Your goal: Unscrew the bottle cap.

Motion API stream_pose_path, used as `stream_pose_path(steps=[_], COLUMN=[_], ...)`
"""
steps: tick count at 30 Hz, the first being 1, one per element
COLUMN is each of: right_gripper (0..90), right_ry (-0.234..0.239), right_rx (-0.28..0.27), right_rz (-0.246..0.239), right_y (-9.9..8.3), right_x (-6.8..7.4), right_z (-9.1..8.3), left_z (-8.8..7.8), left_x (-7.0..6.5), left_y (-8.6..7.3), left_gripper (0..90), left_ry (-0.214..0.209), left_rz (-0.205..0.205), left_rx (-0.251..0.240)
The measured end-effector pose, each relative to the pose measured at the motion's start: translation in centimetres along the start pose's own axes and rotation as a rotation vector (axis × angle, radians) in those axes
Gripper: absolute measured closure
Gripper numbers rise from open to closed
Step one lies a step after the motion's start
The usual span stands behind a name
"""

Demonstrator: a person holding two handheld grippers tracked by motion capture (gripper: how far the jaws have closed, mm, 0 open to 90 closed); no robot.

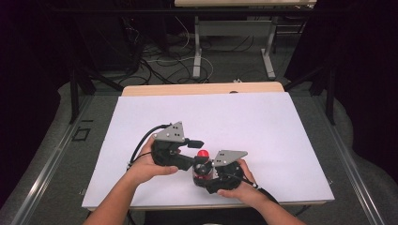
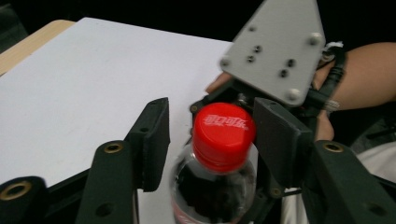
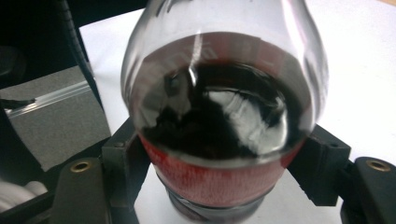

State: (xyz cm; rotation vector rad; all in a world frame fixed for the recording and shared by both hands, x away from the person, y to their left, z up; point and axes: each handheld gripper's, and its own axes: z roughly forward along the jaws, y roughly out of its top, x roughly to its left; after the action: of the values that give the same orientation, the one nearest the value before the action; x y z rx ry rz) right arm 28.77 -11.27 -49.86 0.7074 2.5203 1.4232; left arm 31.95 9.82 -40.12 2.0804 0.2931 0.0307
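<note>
A clear bottle point(image 1: 202, 171) of dark cola with a red cap point(image 1: 202, 153) stands near the front of the white sheet point(image 1: 211, 112). My right gripper point(image 1: 204, 178) is shut on its lower body. In the right gripper view the pads point(image 3: 123, 154) press both sides of the bottle point(image 3: 219, 107) at its red label point(image 3: 219, 182). My left gripper point(image 1: 195, 154) comes in from the left at cap height. In the left gripper view the cap point(image 2: 223, 135) sits between its jaws. The right pad point(image 2: 278, 135) is at the cap's edge, while the left pad point(image 2: 154, 137) stands clear of it.
The white sheet covers a wooden table point(image 1: 202, 88), with wide bare room behind and to both sides of the bottle. Beyond the table are a desk frame point(image 1: 234, 42) and loose cables point(image 1: 164, 63) on the floor. Dark curtains close both sides.
</note>
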Motion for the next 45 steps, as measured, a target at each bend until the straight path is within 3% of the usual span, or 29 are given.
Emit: stream_pose_path(steps=[5, 9, 12, 14, 16, 18, 22, 24, 27, 29, 32, 36, 37, 40, 43, 45], right_gripper=[28.9, 28.9, 29.0, 29.0, 29.1, 29.1, 29.1, 29.1, 29.1, 29.1, 29.1, 29.1, 29.1, 29.1, 29.1, 29.1], right_ry=[0.009, 0.005, -0.015, -0.030, -0.049, -0.072, -0.122, -0.129, -0.128, -0.134, -0.128, -0.129, -0.125, -0.115, -0.095, -0.083], right_rx=[0.005, 0.006, 0.002, 0.006, 0.013, -0.002, -0.003, 0.005, 0.007, -0.003, 0.006, -0.005, -0.002, -0.004, 0.000, -0.013], right_rz=[-0.012, -0.016, -0.010, -0.012, -0.001, 0.012, 0.033, 0.034, 0.041, 0.044, 0.036, 0.040, 0.043, 0.031, 0.027, 0.016], right_y=[0.0, -0.1, -0.1, -0.1, -0.1, -0.1, -0.2, -0.2, -0.3, -0.3, -0.2, -0.2, -0.2, -0.2, -0.1, -0.2], right_x=[0.1, 0.1, 0.2, 0.1, 0.1, -0.1, -0.4, -0.3, -0.3, -0.4, -0.6, -0.8, -0.8, -0.8, -0.6, -0.5], right_z=[0.1, 0.1, 0.2, 0.2, 0.1, 0.1, 0.1, 0.1, 0.1, 0.1, -0.1, -0.1, -0.2, -0.1, -0.2, -0.1], left_z=[0.3, 0.6, 0.8, 0.9, 1.2, 1.4, 2.6, 3.3, 3.9, 3.9, 3.3, 1.8, 1.5, 0.9, 0.6, 0.6], left_x=[0.0, -0.6, -1.2, -1.5, -1.9, -2.4, -4.3, -5.3, -6.0, -5.9, -5.3, -4.5, -4.2, -3.0, -2.0, -1.4], left_y=[-0.2, -0.3, -0.3, -0.3, -0.3, -0.2, 0.1, 0.2, 0.5, 0.7, 0.8, 1.2, 1.3, 1.3, 1.0, 0.7], left_gripper=[57.1, 61.0, 61.3, 61.4, 61.4, 61.4, 61.4, 61.4, 61.2, 60.9, 53.3, 45.2, 43.7, 43.4, 44.3, 46.0], left_ry=[-0.053, -0.022, 0.025, 0.069, 0.124, 0.210, 0.408, 0.481, 0.527, 0.523, 0.470, 0.402, 0.372, 0.227, 0.150, 0.128], left_rz=[0.036, 0.060, 0.056, 0.052, 0.007, -0.029, -0.150, -0.171, -0.162, -0.154, -0.170, -0.147, -0.135, -0.086, -0.028, -0.019], left_rx=[-0.013, -0.024, -0.031, -0.027, -0.047, -0.051, -0.073, -0.070, -0.067, -0.069, -0.067, -0.080, -0.076, -0.056, -0.022, -0.011])
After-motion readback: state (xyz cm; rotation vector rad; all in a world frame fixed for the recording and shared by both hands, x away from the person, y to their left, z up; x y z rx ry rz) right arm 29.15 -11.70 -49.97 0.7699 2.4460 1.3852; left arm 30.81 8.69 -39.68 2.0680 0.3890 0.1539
